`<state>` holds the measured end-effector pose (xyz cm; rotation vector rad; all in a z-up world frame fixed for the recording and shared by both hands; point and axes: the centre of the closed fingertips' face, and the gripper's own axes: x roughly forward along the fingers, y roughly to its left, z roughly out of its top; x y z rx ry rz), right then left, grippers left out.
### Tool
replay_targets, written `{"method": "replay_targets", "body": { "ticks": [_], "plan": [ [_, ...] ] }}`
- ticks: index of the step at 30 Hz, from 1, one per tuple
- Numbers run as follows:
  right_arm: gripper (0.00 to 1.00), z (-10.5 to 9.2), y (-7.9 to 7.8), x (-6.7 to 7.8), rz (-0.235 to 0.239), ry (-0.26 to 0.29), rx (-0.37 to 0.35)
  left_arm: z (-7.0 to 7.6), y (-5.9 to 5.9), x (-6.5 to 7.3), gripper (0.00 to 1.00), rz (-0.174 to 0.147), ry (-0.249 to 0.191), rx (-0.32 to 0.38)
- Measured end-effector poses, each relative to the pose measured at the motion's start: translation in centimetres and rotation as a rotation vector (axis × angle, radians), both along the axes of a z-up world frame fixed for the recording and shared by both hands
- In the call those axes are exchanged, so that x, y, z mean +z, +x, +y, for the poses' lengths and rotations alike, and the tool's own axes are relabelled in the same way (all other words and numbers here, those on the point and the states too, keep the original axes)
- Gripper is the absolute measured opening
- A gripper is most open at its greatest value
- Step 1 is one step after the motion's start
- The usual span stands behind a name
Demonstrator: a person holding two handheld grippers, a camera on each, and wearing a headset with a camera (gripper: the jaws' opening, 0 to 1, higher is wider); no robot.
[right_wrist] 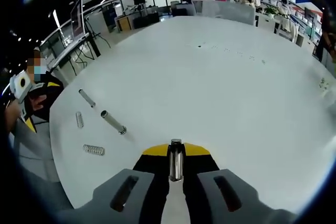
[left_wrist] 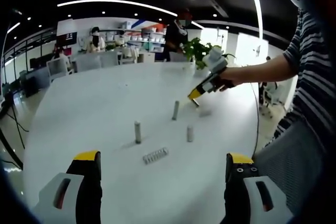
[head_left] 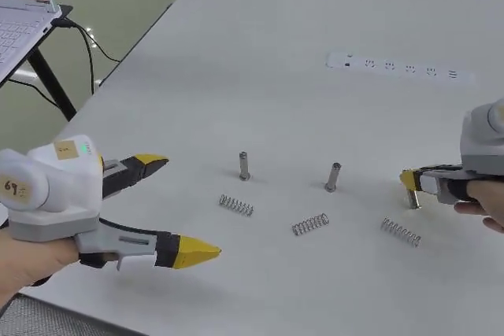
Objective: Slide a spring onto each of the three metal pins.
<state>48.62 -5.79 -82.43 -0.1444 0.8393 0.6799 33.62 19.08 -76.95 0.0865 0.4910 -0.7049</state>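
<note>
Two metal pins (head_left: 244, 165) (head_left: 333, 177) stand upright mid-table. My right gripper (head_left: 409, 181) is shut on the third pin (head_left: 413, 198) at the right, and the pin's shaft (right_wrist: 176, 162) runs between its yellow tips (right_wrist: 176, 148). Whether this pin's foot touches the table I cannot tell. Three springs (head_left: 236, 204) (head_left: 310, 224) (head_left: 400, 232) lie flat in front of the pins. At the lower left my left gripper (head_left: 177, 206) is open with nothing in it, its jaws wide apart and pointing at the nearest spring (left_wrist: 155, 155) and pin (left_wrist: 137, 131).
A white power strip (head_left: 398, 67) lies at the far right of the white table (head_left: 260, 53). A laptop (head_left: 20, 5) on a stand with cables sits off the table's left edge. People and desks are in the background.
</note>
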Motion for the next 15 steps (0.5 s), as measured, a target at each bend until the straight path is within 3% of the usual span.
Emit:
{"method": "replay_targets", "body": {
  "ticks": [10, 15],
  "plan": [
    [0.05, -0.2, -0.5, 1.4, -0.047, 0.032, 0.008, -0.3, 0.0, 0.1, 0.96, -0.003, -0.002, -0.007],
    [0.05, -0.1, -0.8, 1.5, -0.071, 0.008, 0.037, -0.2, 0.0, 0.1, 0.96, -0.002, 0.000, -0.005]
  ]
}}
